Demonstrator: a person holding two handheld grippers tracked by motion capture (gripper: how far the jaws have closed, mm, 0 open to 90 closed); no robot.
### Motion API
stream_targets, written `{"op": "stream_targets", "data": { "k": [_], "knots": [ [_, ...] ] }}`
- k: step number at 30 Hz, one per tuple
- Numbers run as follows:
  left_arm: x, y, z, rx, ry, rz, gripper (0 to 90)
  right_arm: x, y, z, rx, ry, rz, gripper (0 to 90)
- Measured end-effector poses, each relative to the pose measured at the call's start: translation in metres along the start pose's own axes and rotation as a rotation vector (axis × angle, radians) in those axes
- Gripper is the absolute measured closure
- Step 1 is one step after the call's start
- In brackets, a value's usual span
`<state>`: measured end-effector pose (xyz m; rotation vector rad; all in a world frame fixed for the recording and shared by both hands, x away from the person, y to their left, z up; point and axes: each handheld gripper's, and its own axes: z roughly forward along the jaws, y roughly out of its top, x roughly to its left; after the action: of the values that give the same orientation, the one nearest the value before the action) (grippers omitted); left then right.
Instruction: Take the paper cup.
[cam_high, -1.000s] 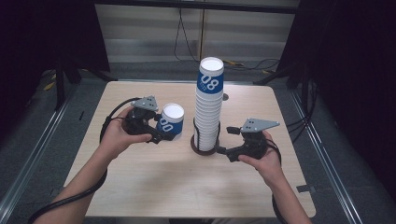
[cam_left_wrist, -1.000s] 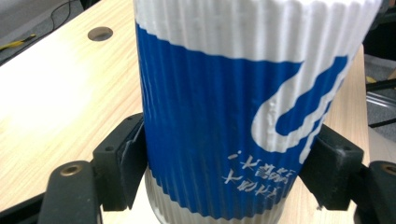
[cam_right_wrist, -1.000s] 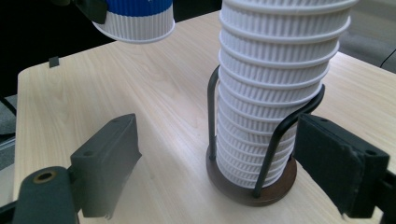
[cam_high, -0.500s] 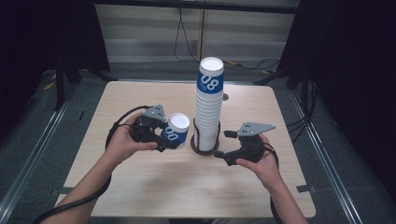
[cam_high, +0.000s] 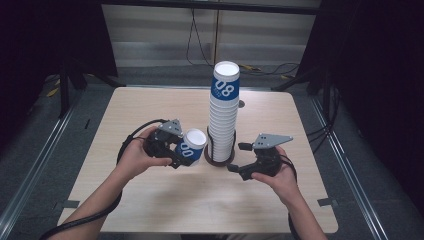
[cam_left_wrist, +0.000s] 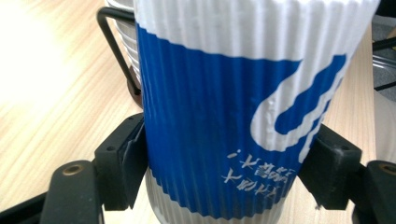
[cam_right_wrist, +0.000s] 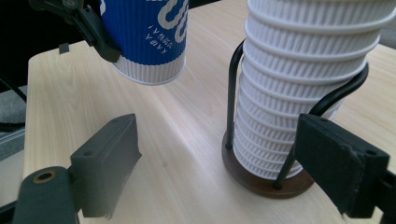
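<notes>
A blue and white ribbed paper cup (cam_high: 190, 146) (cam_left_wrist: 238, 107) (cam_right_wrist: 147, 35) hangs upright a little above the table, with my left gripper (cam_high: 181, 154) (cam_left_wrist: 233, 168) shut on its sides. Just right of it rises a tall stack of white cups (cam_high: 223, 112) (cam_right_wrist: 303, 79) in a black wire holder on a round brown base (cam_high: 218, 159) (cam_right_wrist: 261, 179). The top cup of the stack carries a blue band with "08". My right gripper (cam_high: 239, 158) (cam_right_wrist: 219, 158) stands open beside the base, nothing between its fingers.
The light wooden table (cam_high: 150, 205) has bare room in front and on both sides. Cables (cam_high: 131, 137) trail from the grippers. Metal rails (cam_high: 35, 165) run along the floor on either side.
My left gripper has carried the cup rightward, close to the stack's holder. The right gripper has shifted slightly toward the base.
</notes>
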<state>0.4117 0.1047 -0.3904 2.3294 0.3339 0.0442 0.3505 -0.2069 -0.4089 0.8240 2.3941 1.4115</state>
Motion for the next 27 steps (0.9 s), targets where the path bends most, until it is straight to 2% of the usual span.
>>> {"op": "stream_targets", "data": {
  "k": [1, 2, 5, 6, 7, 8, 14, 15, 16, 20, 27],
  "knots": [
    [-0.001, 0.0, 0.001, -0.005, 0.004, -0.009, 25.2, 0.0, -0.001, 0.001, 0.001, 0.002, -0.002, 13.7],
    [-0.001, 0.001, 0.002, 0.014, 0.005, 0.013, 25.3, 0.0, -0.002, 0.002, 0.007, 0.003, -0.004, 13.7],
    [-0.002, 0.002, 0.003, 0.015, 0.005, 0.002, 25.3, 0.001, -0.003, 0.002, 0.01, 0.004, -0.006, 13.7],
    [-0.002, 0.002, 0.003, 0.032, 0.005, 0.019, 25.3, 0.001, -0.003, 0.003, 0.013, 0.006, -0.006, 13.7],
    [-0.004, 0.003, 0.005, 0.021, -0.002, 0.0, 25.3, 0.002, -0.003, 0.003, 0.013, 0.006, -0.011, 13.7],
    [-0.004, 0.003, 0.005, 0.021, -0.002, 0.0, 25.4, 0.002, -0.003, 0.003, 0.013, 0.006, -0.011, 13.7],
    [-0.005, 0.004, 0.01, 0.085, -0.005, 0.035, 25.3, 0.003, -0.006, 0.006, 0.02, 0.016, -0.011, 13.7],
    [-0.007, 0.004, 0.011, 0.074, -0.006, 0.017, 25.3, 0.003, -0.007, 0.006, 0.021, 0.016, -0.01, 13.7],
    [-0.006, 0.004, 0.012, 0.081, -0.009, 0.016, 25.3, 0.003, -0.008, 0.006, 0.019, 0.02, -0.005, 13.7],
    [-0.007, 0.005, 0.014, 0.089, -0.006, 0.026, 25.3, 0.003, -0.011, 0.009, 0.025, 0.021, -0.002, 13.7],
    [-0.01, 0.006, 0.019, 0.147, -0.01, 0.053, 25.3, 0.005, -0.013, 0.011, 0.038, 0.026, -0.01, 13.7]
  ]
}}
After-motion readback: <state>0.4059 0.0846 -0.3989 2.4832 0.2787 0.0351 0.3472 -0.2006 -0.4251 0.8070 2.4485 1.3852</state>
